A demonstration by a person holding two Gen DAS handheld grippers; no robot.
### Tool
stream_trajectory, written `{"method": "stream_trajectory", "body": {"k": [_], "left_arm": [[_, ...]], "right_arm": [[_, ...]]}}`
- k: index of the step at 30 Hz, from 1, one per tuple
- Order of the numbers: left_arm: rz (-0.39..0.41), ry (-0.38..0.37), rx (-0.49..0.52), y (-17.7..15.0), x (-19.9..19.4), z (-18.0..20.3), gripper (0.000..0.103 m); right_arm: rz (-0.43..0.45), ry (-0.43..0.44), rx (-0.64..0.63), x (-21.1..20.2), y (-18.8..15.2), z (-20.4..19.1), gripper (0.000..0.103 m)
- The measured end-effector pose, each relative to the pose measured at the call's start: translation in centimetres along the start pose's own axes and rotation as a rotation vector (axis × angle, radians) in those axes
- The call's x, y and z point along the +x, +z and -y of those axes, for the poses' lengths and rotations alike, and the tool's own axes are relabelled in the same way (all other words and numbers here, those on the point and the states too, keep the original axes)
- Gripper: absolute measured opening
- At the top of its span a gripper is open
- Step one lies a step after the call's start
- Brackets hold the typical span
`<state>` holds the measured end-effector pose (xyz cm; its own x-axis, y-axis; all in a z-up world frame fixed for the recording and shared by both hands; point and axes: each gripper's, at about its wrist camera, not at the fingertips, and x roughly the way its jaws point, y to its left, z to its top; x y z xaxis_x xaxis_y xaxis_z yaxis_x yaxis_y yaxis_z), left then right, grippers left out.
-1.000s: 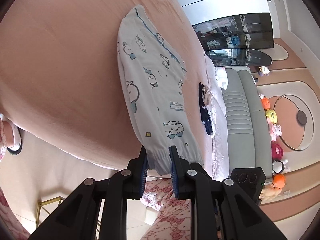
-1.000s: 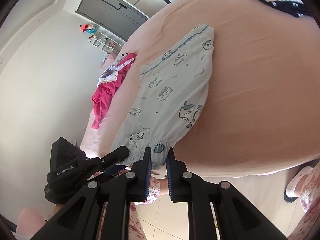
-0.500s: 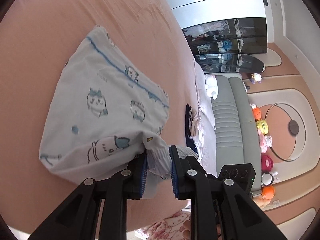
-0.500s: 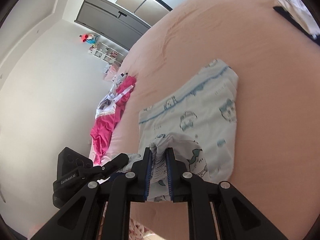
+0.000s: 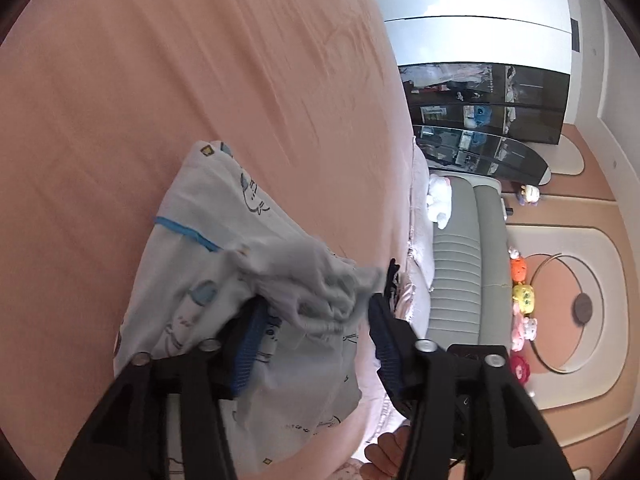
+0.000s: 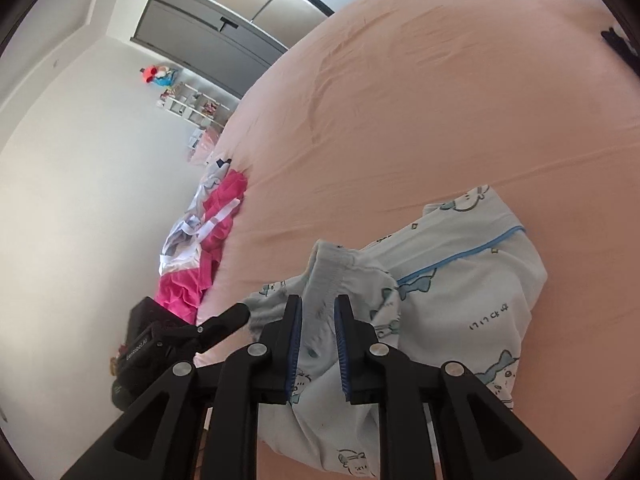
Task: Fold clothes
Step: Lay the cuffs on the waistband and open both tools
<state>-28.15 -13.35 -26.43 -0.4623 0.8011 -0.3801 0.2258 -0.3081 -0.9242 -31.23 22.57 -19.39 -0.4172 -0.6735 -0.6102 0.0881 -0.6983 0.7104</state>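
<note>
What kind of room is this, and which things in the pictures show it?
Most likely a bedroom, perhaps a child's. The work goes on over a wide bed with a pink sheet. Tall wardrobe doors stand behind it, and a row of soft toys lies beside a padded grey headboard.

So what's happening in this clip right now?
A person with a gripper in each hand is folding light printed pajama pants on a pink bed. The cuff end has been carried over the rest of the garment. The left gripper has just been opening, its jaws wide around the bunched cuff; the right gripper has just been opening slightly, cuff fabric between its jaws.
</note>
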Motion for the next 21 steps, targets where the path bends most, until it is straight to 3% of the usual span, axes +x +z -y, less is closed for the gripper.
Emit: {"method": "stream_trajectory", "body": {"k": [2, 3, 6, 8, 9, 11, 13, 15, 19, 21], "left_arm": [[-0.014, -0.119, 0.001, 0.4, -1.0, 0.5, 0.082], [-0.017, -0.150, 0.014, 0.5, -1.4, 0.8, 0.082], [0.043, 0.007, 0.230, -0.1, -3.0, 3.6, 0.082], [-0.016, 0.104, 0.386, -1.6, -2.7, 5.3, 0.081], [-0.051, 0.150, 0.462, -2.4, -2.5, 6.2, 0.081], [-0.118, 0.248, 0.593, -3.9, -1.8, 7.3, 0.069], [-0.141, 0.329, 0.631, -4.3, -0.6, 6.8, 0.065], [-0.148, 0.403, 0.662, -4.5, 0.7, 6.1, 0.063], [0.000, 0.603, 0.801, -3.9, 3.4, 6.7, 0.063], [0.053, 0.613, 0.814, -4.0, 3.3, 7.5, 0.063]], "right_arm": [[0.027, -0.026, -0.060, -1.5, 0.2, -0.4, 0.021], [0.041, -0.040, -0.091, -2.2, 0.3, -0.7, 0.023], [-0.004, -0.119, -0.297, -2.8, -0.9, -2.6, 0.023], [-0.051, -0.244, -0.427, -2.0, -2.5, -3.4, 0.023], [-0.065, -0.287, -0.442, -1.7, -3.1, -3.1, 0.023], [-0.095, -0.346, -0.439, -1.2, -4.2, -2.0, 0.023], [-0.118, -0.366, -0.408, -1.3, -5.2, -0.5, 0.023], [-0.152, -0.441, -0.443, -1.5, -6.3, 0.4, 0.023], [-0.202, -0.511, -0.500, -2.8, -7.9, 1.4, 0.023], [-0.186, -0.536, -0.534, -3.7, -7.9, 1.1, 0.023]]}}
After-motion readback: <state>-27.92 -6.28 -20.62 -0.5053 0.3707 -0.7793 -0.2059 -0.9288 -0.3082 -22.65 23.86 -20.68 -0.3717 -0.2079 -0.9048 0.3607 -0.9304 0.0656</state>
